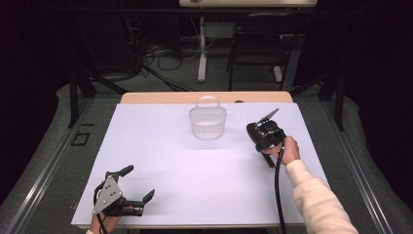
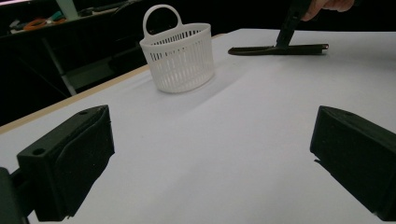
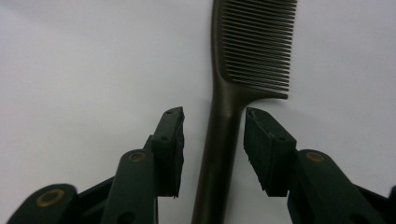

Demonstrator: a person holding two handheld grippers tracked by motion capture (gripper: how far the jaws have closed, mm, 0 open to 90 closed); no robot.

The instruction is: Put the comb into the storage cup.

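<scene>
On the right side of the white worktop (image 1: 160, 170), a dark comb (image 3: 233, 93) lies flat, with the right hand-held gripper (image 3: 212, 140) lowered over its handle. Its jaws straddle the handle just below the teeth, one on each side, and a thin gap shows on both sides, so the pads do not yet press on it. I judge the work to be at the grasp itself: the reach is done, while the squeeze, the lift and whatever carry follows are all left. A white basket (image 1: 208, 122) stands upright toward the far edge, well apart from the comb, and looks like the likely place for it, though nothing lies in it that I can make out.

From the high view the comb's (image 1: 267, 117) long axis runs diagonally, toothed end pointing away from the person and to the right, handle end under the gripper. Its teeth lie level with the surface.

Near the front left corner, the left hand-held gripper (image 1: 134, 183) rests low with jaws wide apart, nothing between them.
</scene>
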